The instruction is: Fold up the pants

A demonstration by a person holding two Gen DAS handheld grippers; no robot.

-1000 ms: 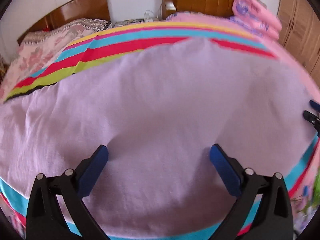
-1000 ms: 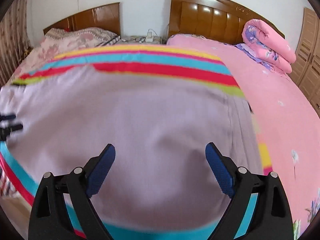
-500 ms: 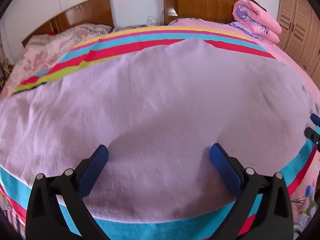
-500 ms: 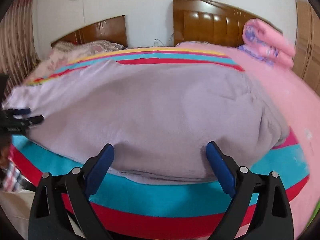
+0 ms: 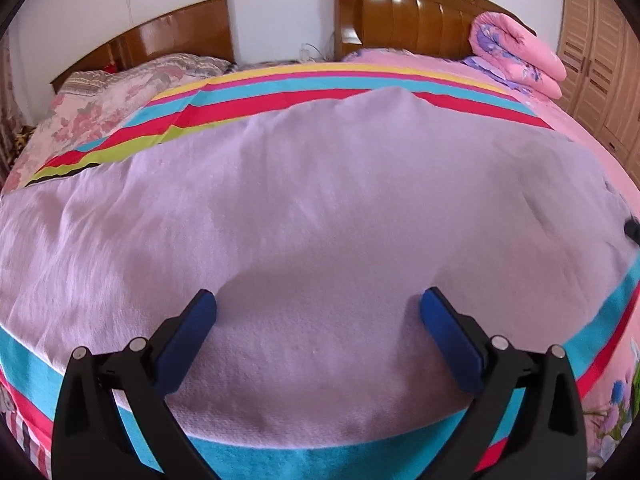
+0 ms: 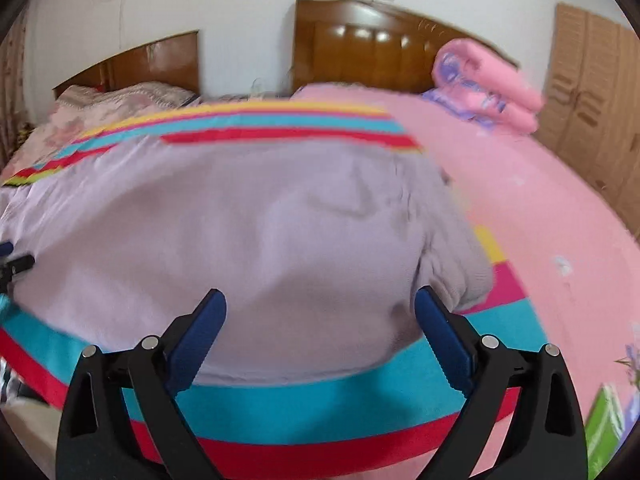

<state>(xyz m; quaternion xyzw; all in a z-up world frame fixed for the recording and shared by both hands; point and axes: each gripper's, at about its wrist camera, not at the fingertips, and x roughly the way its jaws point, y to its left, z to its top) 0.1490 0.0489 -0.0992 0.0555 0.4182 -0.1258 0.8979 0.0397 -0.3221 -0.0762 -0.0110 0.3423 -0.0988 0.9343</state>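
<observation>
Lying spread flat over the striped blanket (image 5: 304, 80) on the bed, the lilac pants (image 5: 320, 208) fill both views. Each hand-held gripper, left (image 5: 318, 306) and right (image 6: 320, 304), hangs over the pants' near edge at 6 o'clock with fingers spread wide, pinching nothing. A rolled pink quilt (image 5: 516, 52) sits at 2 o'clock.

Striped blanket (image 5: 304, 96) spread on bed; rolled pink quilt (image 5: 516, 52) against wooden headboard (image 5: 404, 16); wardrobe (image 5: 600, 60) at right.
</observation>
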